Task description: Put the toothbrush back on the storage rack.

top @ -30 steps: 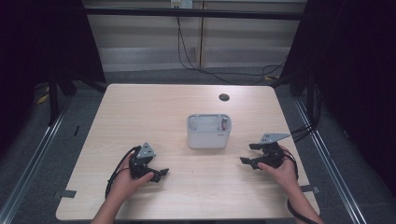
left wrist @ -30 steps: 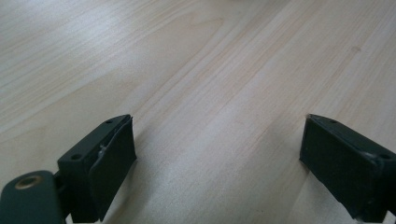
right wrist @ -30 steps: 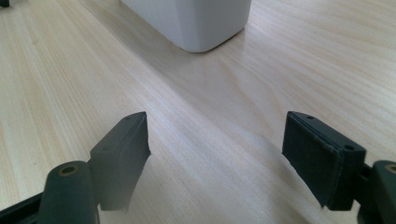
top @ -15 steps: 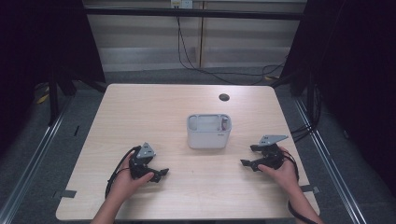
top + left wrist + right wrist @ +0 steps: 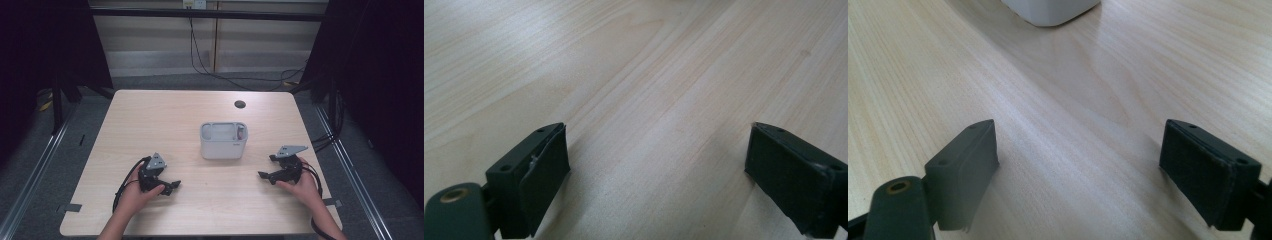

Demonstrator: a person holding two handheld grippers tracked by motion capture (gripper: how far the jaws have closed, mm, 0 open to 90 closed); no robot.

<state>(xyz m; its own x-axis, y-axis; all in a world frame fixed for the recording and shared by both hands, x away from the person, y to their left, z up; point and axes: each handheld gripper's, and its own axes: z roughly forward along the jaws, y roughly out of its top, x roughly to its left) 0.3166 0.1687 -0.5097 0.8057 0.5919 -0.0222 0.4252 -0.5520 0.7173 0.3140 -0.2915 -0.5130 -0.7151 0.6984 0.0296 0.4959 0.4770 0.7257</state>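
Note:
A small white open-top box (image 5: 223, 141) stands in the middle of the pale wooden table (image 5: 165, 120), with something small and reddish inside at its right end. My left gripper (image 5: 170, 187) rests low at the front left, held in a hand and pointing right. Its jaws are open over bare wood (image 5: 656, 150). My right gripper (image 5: 267, 167) rests at the front right and points left toward the box. Its jaws have just been opening and stand wide, with nothing between them (image 5: 1080, 145). The box's corner (image 5: 1050, 10) shows ahead of them.
A round black grommet (image 5: 240, 104) sits near the table's far edge. Cables (image 5: 200, 55) hang against the wall behind. Dark frame posts and metal rails flank the table on both sides.

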